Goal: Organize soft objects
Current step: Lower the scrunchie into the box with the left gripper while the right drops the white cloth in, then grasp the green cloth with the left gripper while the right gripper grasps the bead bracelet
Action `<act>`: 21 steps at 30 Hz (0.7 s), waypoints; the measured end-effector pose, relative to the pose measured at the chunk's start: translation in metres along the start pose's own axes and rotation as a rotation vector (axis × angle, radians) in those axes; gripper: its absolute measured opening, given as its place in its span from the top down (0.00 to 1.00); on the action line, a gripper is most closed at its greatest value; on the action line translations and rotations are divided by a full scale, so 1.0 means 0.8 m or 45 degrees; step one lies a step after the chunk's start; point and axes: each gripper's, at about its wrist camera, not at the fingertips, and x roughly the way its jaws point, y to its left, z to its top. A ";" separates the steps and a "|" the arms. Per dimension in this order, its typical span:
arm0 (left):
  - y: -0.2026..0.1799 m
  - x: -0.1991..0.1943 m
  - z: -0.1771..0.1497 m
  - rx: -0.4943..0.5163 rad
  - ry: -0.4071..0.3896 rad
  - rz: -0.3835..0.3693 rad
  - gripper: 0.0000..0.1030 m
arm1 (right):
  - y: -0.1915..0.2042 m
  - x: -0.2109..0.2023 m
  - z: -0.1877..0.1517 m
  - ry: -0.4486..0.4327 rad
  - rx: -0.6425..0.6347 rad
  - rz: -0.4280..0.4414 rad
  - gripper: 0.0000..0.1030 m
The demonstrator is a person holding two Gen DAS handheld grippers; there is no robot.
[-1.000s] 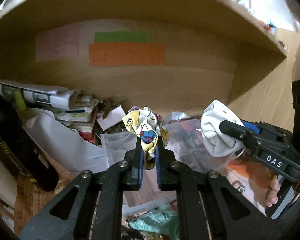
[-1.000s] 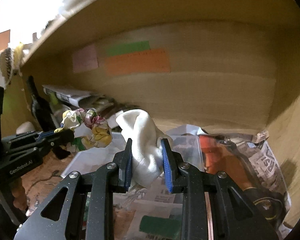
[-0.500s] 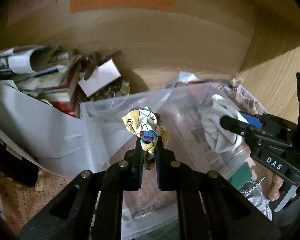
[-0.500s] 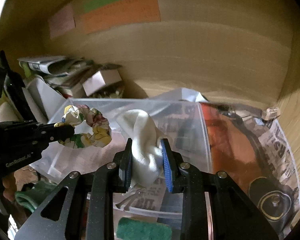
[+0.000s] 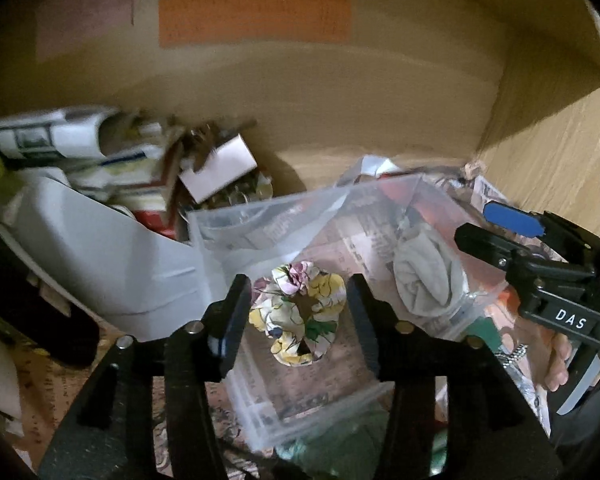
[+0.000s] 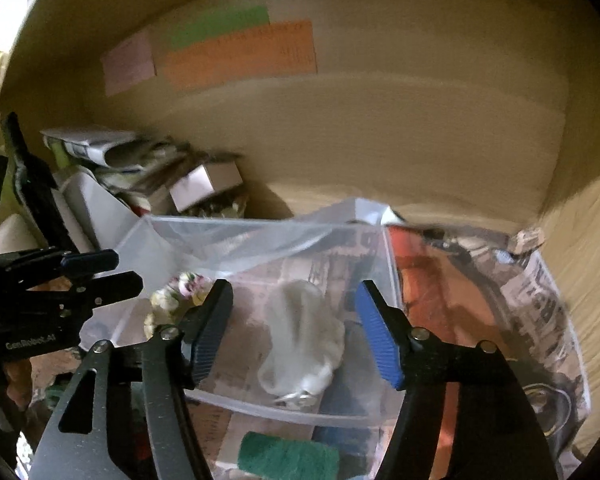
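Observation:
A floral scrunchie [image 5: 298, 314] lies inside a clear plastic bin [image 5: 268, 208] on newspaper. My left gripper [image 5: 298, 320] is open above it, jaws wide on either side. A white cloth [image 6: 304, 340] lies in the same bin [image 6: 260, 228], to the right of the scrunchie [image 6: 176, 292]. My right gripper [image 6: 296, 332] is open over the white cloth, which also shows in the left wrist view [image 5: 424, 280]. The right gripper [image 5: 496, 228] shows at the right of the left wrist view, and the left gripper [image 6: 100, 272] at the left of the right wrist view.
The bin stands in a wooden shelf compartment with orange [image 5: 252, 16], green and pink paper labels on its back wall. Rolled papers, boxes [image 5: 220, 168] and a white sheet [image 5: 100, 256] crowd the left. A green sponge [image 6: 288, 456] lies in front of the bin. Newspaper [image 6: 540, 304] covers the right.
Both grippers have opened. The scrunchie and the white cloth have dropped from the jaws into the clear bin.

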 end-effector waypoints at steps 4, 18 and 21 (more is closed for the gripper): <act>-0.002 -0.035 -0.003 0.008 -0.087 -0.002 0.39 | 0.005 -0.032 0.001 -0.082 -0.015 -0.007 0.28; -0.020 -0.107 -0.050 0.020 -0.192 -0.084 0.28 | 0.009 -0.101 -0.040 -0.170 -0.034 -0.069 0.21; -0.027 -0.105 -0.063 0.014 -0.177 -0.100 0.28 | 0.003 -0.101 -0.060 -0.129 0.002 -0.055 0.21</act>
